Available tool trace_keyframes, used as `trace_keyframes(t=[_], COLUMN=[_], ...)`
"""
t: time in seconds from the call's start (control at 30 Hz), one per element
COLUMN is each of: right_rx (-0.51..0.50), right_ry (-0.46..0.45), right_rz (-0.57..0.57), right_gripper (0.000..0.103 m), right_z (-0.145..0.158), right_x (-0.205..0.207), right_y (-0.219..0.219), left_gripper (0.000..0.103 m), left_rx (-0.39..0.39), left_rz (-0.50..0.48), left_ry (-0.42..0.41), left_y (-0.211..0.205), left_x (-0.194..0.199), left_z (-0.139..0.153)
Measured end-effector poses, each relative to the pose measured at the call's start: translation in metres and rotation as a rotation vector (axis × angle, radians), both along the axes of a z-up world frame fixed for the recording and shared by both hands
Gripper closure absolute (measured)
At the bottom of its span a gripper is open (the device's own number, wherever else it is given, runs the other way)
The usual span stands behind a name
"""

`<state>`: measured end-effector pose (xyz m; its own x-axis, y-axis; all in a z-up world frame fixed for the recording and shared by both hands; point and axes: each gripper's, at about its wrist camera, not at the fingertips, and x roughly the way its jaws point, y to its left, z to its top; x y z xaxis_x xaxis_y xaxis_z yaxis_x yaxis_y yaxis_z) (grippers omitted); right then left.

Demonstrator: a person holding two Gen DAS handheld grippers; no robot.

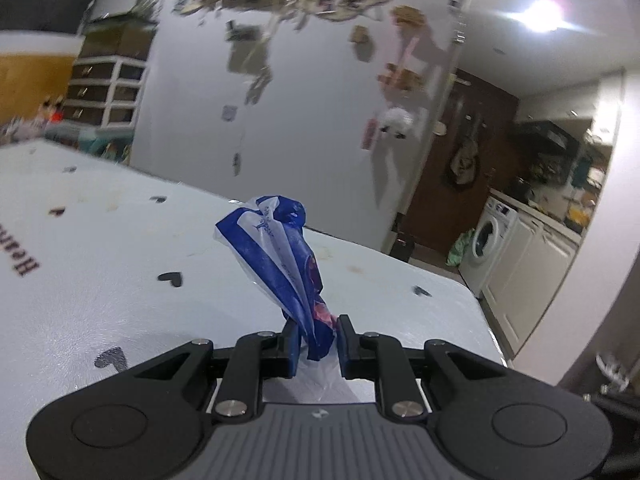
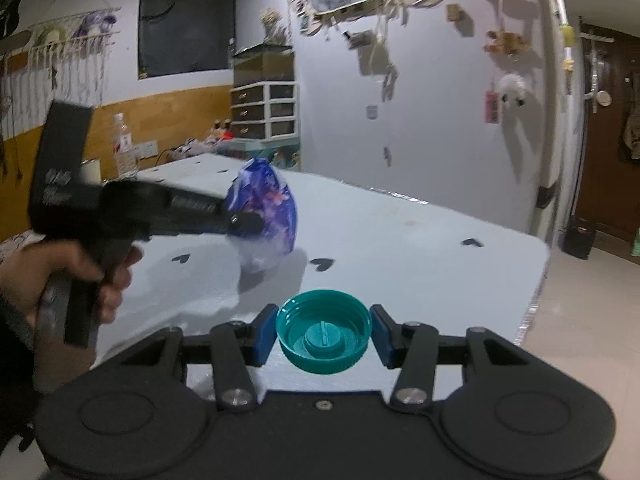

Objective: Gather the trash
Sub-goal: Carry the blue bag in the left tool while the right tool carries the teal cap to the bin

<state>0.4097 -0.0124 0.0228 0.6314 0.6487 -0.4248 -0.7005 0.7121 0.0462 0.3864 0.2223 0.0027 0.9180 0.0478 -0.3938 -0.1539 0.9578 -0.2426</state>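
White worktop (image 1: 120,280) printed with small black hearts fills the lower half of both views, set against a pale wall hung with photos and trinkets; a white washing machine (image 1: 486,240) stands at the right edge of the left wrist view.

Left gripper (image 1: 316,340) — jaws drawn close together, pinching the lower end of a crumpled blue-and-white plastic wrapper (image 1: 280,256), which stands up from the pads at centre frame, clear of the worktop. In the right wrist view the same gripper (image 2: 244,222) enters from the left, a hand (image 2: 76,276) on its handle, the wrapper (image 2: 268,208) bunched at its tip above the surface.

Right gripper (image 2: 324,336) — jaws partly spread, blue pads pressed to either side of a round teal plastic bottle cap (image 2: 324,336), open side facing the camera, at lower centre.
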Motion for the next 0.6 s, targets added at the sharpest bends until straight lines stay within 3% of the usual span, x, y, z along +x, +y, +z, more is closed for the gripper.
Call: trace_keyframes(t=[0.6], right_rx=[0.024], right_ry=[-0.034], right_rz=[-0.224], right_gripper=[0.053], right_z=[0.011], right_x=[-0.033], right_y=[-0.112], left_gripper=[0.083], left_rx=[0.151], left_rz=[-0.221], left_ry=[-0.001], left_y=[-0.131], left_x=[-0.041], left_z=[0.001])
